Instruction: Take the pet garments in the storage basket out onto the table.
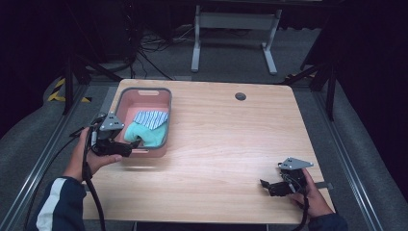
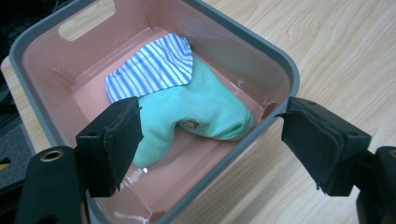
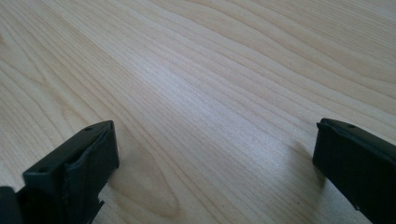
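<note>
A pink bin with a grey rim stands at the table's left side. Inside it lie a mint green cloth and a blue-and-white striped cloth, the striped one partly over the green. My left gripper hovers open at the bin's near left corner, one jaw inside over the green cloth, the other outside the rim; nothing is held. Low over bare wood at the table's near right, my right gripper is open, with nothing between its jaws.
The wooden table has a round cable hole at the back. Beyond the far edge stand a white desk frame and cables on the floor. Metal rails run along both sides of the table.
</note>
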`<state>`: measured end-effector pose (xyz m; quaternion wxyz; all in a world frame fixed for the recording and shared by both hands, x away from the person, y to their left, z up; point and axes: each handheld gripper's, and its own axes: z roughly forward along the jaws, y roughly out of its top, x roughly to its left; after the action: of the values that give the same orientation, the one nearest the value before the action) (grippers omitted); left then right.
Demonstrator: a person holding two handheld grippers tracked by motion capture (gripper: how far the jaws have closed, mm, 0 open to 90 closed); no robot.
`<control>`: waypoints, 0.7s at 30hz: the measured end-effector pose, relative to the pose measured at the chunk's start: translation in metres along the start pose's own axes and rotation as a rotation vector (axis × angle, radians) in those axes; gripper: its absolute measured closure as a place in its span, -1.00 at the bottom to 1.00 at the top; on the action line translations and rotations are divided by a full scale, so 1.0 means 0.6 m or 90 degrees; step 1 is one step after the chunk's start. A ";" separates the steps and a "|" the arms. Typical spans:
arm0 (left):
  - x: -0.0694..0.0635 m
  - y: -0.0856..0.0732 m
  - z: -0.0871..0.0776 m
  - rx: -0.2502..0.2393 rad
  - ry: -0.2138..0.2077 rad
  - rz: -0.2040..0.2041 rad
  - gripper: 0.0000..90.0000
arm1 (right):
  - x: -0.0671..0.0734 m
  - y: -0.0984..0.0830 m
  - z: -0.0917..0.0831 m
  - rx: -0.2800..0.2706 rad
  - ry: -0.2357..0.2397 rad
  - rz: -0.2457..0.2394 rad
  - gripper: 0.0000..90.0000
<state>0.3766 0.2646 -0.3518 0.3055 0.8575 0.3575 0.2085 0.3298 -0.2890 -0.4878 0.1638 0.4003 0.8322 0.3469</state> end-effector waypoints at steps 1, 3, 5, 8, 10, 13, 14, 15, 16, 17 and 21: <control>0.001 0.002 0.003 0.008 0.000 -0.001 -0.54 | 0.000 0.000 0.000 0.000 0.000 -0.001 -0.99; 0.005 0.007 0.012 0.013 0.000 0.000 -0.54 | 0.000 0.000 0.000 0.000 0.000 0.000 -0.99; 0.008 0.011 0.019 0.022 -0.002 -0.003 -0.54 | 0.000 0.000 0.000 0.000 0.000 0.001 -0.99; 0.013 0.017 0.029 0.036 0.000 -0.001 -0.54 | 0.000 0.000 0.000 0.000 0.000 0.000 -0.99; 0.017 0.022 0.035 0.043 0.001 0.003 -0.54 | 0.000 0.000 0.000 0.000 0.001 0.001 -0.99; 0.021 0.028 0.045 0.059 -0.001 0.004 -0.54 | 0.000 0.000 0.000 0.000 -0.001 -0.001 -0.99; 0.022 0.031 0.048 0.067 -0.002 0.004 -0.53 | 0.000 0.000 0.000 0.000 0.000 0.000 -0.99; 0.022 0.033 0.052 0.069 0.002 0.005 -0.53 | 0.000 0.000 0.000 0.000 0.000 0.000 -0.99; 0.022 0.035 0.055 0.074 0.008 0.008 -0.53 | 0.000 0.000 0.000 0.000 0.000 0.000 -0.99; 0.024 0.037 0.061 0.082 0.003 0.009 -0.53 | 0.000 0.000 0.000 0.000 0.001 0.001 -0.99; 0.027 0.042 0.079 0.104 0.002 0.009 -0.52 | 0.000 0.000 0.000 0.000 0.000 0.001 -0.99</control>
<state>0.4272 0.2447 -0.3670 0.2323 0.8818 0.3677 0.1825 0.3298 -0.2890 -0.4878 0.1634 0.4007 0.8320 0.3471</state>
